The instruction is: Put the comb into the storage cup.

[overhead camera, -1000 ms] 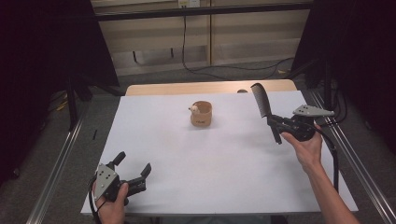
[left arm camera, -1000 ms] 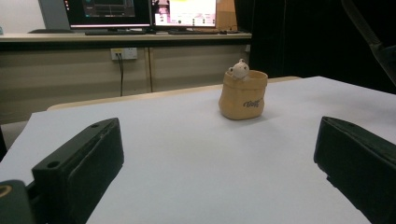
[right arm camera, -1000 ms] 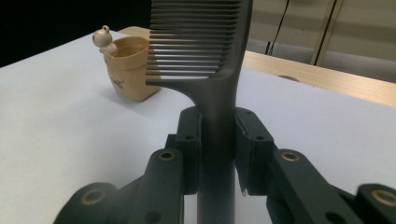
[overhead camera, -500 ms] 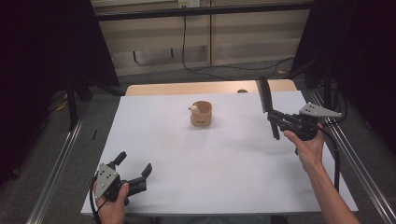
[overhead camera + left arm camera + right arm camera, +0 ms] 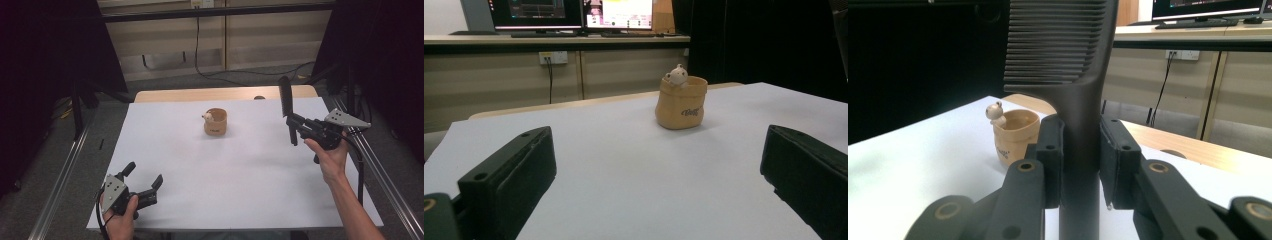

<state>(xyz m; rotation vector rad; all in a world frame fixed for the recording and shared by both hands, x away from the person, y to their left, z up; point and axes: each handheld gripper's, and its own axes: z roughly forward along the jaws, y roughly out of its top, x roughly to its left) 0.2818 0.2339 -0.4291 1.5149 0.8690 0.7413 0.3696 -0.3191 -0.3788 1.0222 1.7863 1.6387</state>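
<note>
Two black claws, left claw (image 5: 144,181) and right claw (image 5: 291,124). Grey three-cornered plate with small holes atop each. Round brass-ringed pivot holes along black linkages. Black cable trailing. Bare forearms, no sleeves.

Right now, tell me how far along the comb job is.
Done: the right gripper is clamped on the black comb, lifted upright above the table. In hand: carrying it near the tan cup. Left: probably placing it in the cup. The left gripper rests open.
</note>
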